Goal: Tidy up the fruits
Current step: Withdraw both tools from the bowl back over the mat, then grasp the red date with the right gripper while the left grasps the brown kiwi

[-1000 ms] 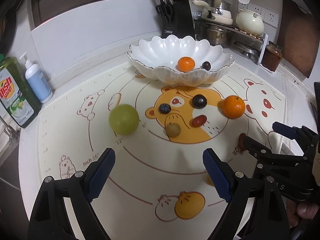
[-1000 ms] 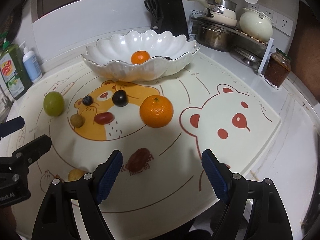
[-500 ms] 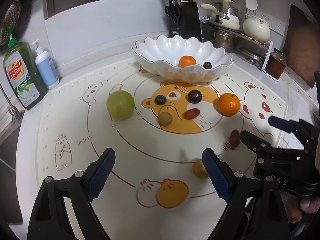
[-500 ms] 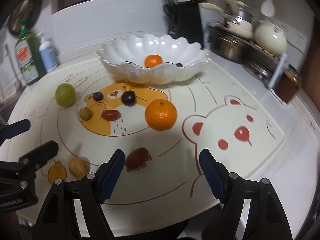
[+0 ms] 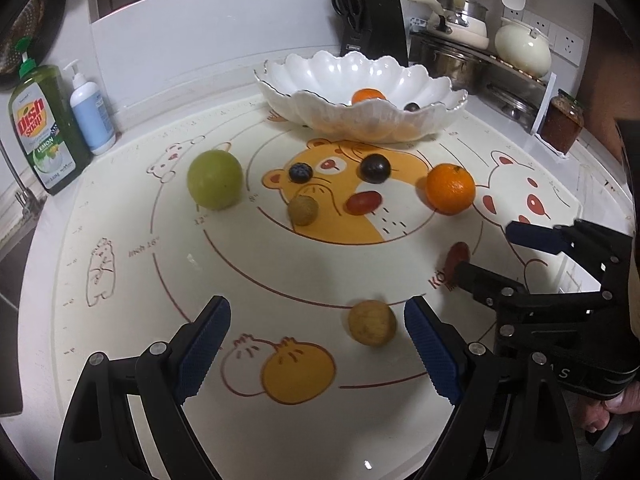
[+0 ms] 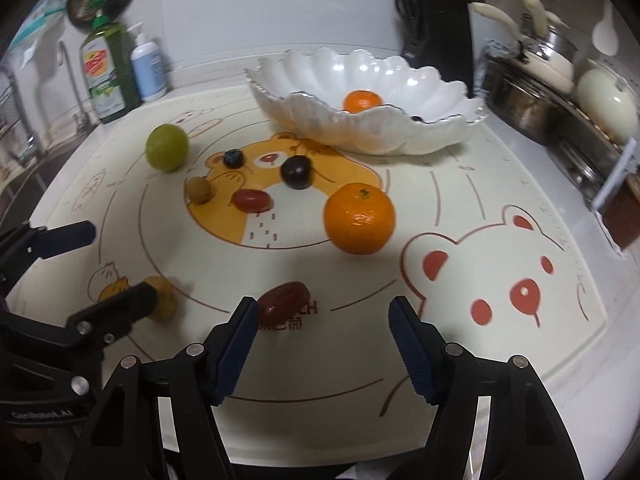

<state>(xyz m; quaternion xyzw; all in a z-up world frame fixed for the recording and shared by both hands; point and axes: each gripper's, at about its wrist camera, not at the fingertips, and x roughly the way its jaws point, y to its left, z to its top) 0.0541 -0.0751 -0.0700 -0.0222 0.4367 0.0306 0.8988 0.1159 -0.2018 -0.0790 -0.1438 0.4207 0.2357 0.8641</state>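
Note:
A white scalloped bowl (image 5: 320, 80) (image 6: 440, 128) at the back of the mat holds a small orange (image 5: 368, 95) and a dark grape (image 5: 411, 107). On the mat lie a green apple (image 5: 215, 179), a blueberry (image 5: 300, 172), a dark plum (image 5: 375, 168), a red grape (image 5: 363, 202), a brownish-green fruit (image 5: 304, 210), an orange (image 5: 450, 188) (image 6: 359, 218), a red date (image 6: 283, 298) and a yellow-brown fruit (image 5: 372, 322). My left gripper (image 5: 316, 346) is open and empty, near the yellow-brown fruit. My right gripper (image 6: 322, 344) is open and empty, near the date.
A cartoon baking mat (image 5: 280, 272) covers the counter. Dish soap (image 5: 44, 128) and a pump bottle (image 5: 90, 112) stand at the back left. A knife block (image 5: 372, 20), pots (image 5: 460, 56) and a jar (image 5: 562, 126) stand at the back right.
Both grippers have drawn back and risen a little, so more of the mat shows. The yellow-brown fruit now sits between the left fingers' tips. No fruit has moved.

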